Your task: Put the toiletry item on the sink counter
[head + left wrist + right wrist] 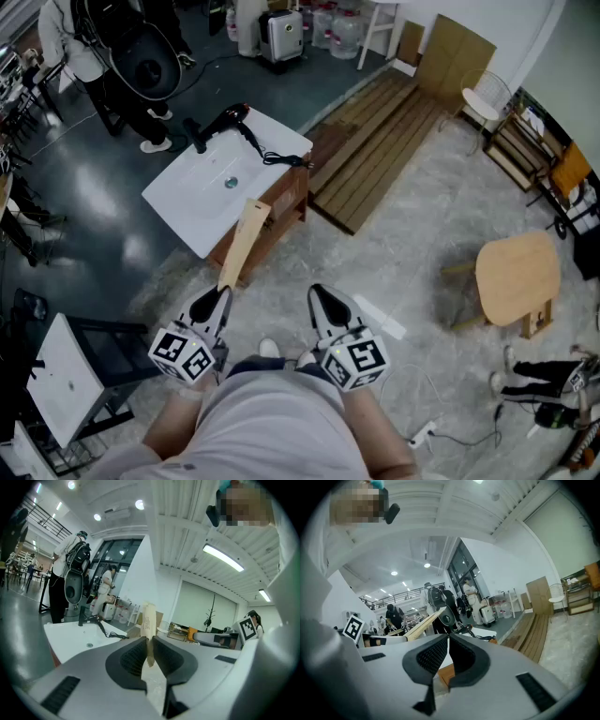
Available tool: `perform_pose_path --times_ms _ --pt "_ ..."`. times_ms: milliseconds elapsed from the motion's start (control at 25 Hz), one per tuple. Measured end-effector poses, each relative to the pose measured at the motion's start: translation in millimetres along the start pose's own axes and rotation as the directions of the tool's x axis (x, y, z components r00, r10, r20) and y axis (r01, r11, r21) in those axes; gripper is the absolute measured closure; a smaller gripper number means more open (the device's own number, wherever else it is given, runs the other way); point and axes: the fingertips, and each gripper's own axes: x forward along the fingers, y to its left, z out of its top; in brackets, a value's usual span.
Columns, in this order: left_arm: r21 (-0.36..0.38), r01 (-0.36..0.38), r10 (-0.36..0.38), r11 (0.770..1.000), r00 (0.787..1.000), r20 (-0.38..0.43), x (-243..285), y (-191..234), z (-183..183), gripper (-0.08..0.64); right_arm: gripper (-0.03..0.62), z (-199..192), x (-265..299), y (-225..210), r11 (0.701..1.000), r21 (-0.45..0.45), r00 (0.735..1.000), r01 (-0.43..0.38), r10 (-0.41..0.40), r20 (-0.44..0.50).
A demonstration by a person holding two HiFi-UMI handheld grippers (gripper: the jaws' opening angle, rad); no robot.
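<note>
White sink surface point(178, 202) is not yet reached: the toiletry item point(242, 242), a long beige pack, is pinched low by the left tool point(221, 295) and held out just short of its near edge, seemingly for carrying over. The right tool point(319, 292) is pressed together, empty; the pack's print cannot be read.

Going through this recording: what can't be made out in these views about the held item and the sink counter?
- Print on the tan box: too small and blurred in the left gripper view, and too distant in the head view.
- Lower end of the box: hidden between the closed jaws of the left gripper.
- Near edge of the sink counter: covered by the gripper's own body in the left gripper view.
</note>
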Motion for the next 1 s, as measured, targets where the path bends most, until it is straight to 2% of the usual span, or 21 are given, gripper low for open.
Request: perform_pose_path --times_ms 280,440,720,1000 --pt "0.000 0.025 -0.025 1.000 1.000 0.001 -4.5 26.8 5.1 0.506 0.566 -1.9 26.6 16.0 1.000 -0.018 1.000 0.006 -0.006 -0.002" --pt "0.001 0.017 -0.017 1.000 1.000 0.015 -3.9 50.8 11.8 0.506 0.566 2.6 44.1 19.7 0.999 -0.037 1.000 0.021 -0.021 0.006" --pt "0.033 0.014 -0.015 0.999 0.998 0.060 -3.1 102.9 41.7 0.506 0.565 11.9 87.7 24.1 0.996 -0.069 0.998 0.061 -0.060 0.020" --pt "0.079 0.020 -0.028 0.997 0.995 0.093 4.2 132.7 68.0 0.506 0.565 19.6 119.3 28.2 0.991 -0.102 0.996 0.082 -0.078 0.040"
